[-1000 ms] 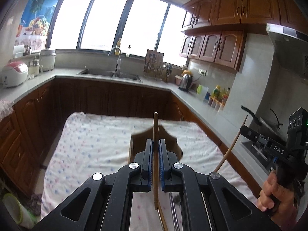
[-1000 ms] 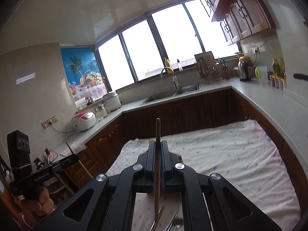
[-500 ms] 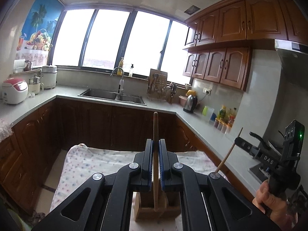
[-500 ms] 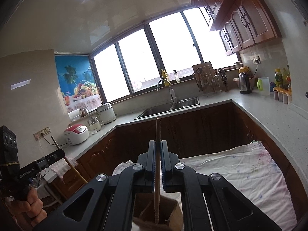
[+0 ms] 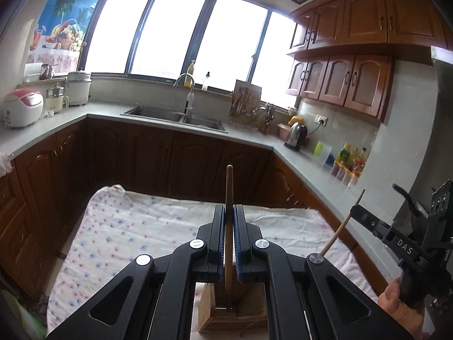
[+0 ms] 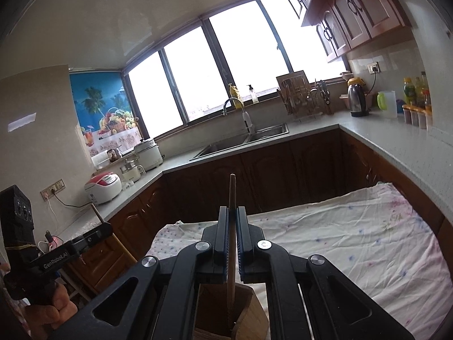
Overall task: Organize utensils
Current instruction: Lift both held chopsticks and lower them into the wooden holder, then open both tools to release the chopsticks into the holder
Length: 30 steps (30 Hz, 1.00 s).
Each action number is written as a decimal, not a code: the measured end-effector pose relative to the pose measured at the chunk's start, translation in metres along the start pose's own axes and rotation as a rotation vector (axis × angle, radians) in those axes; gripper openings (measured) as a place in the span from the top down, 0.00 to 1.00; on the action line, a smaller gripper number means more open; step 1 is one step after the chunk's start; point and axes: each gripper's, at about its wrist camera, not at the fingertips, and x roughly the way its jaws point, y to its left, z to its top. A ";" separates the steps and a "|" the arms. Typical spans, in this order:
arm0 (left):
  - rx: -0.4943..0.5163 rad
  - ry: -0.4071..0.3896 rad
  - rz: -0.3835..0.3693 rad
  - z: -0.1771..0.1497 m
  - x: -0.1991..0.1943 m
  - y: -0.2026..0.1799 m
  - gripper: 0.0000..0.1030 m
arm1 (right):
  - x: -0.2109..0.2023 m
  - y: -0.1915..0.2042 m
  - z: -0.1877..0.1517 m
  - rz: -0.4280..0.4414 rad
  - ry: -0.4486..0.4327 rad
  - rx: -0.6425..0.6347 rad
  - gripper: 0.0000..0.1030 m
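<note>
The thin, round wooden chopstick [image 5: 228, 226] in the left wrist view stands upright, clamped between the blue-lined black fingers of the left hand-held gripper [image 5: 229, 243]; its rounded top rises above the fingertips and its lower end reaches down into the square, light-wood utensil holder box [image 5: 235, 316] directly beneath. A second slim wooden chopstick [image 6: 232, 226] is pinched the same way in the right hand-held gripper [image 6: 232, 243] — also upright, its lower part dipping into the open top of the same wooden box, which in the right wrist view shows a dark interior and a slanted wall [image 6: 249, 311]. Whether either tip touches the box floor cannot be told.

The box stands on a bench covered with a white cloth dotted in blue and pink [image 5: 136, 226], near the cloth's near edge. Each camera also catches the other tool at its side: the right one appears at the right border of the left view with its stick angled up, held by a bare hand [image 5: 396, 303], and the left one at the left border of the right view.

Beyond the bench's far edge runs a grey kitchen counter [image 5: 249, 136] on dark wooden cabinets, carrying a steel double sink [image 5: 175, 116], a white-and-red rice cooker [image 5: 22, 107] and a steel kettle [image 5: 296, 137] — all well apart from the box.
</note>
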 end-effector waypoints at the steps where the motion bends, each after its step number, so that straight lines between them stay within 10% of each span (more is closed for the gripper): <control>1: -0.002 0.001 0.001 0.000 0.002 0.000 0.96 | 0.002 -0.001 -0.003 0.001 0.000 0.004 0.95; 30: -0.015 0.055 0.061 -0.027 0.017 0.019 0.94 | 0.023 -0.013 -0.024 -0.043 0.081 0.041 0.95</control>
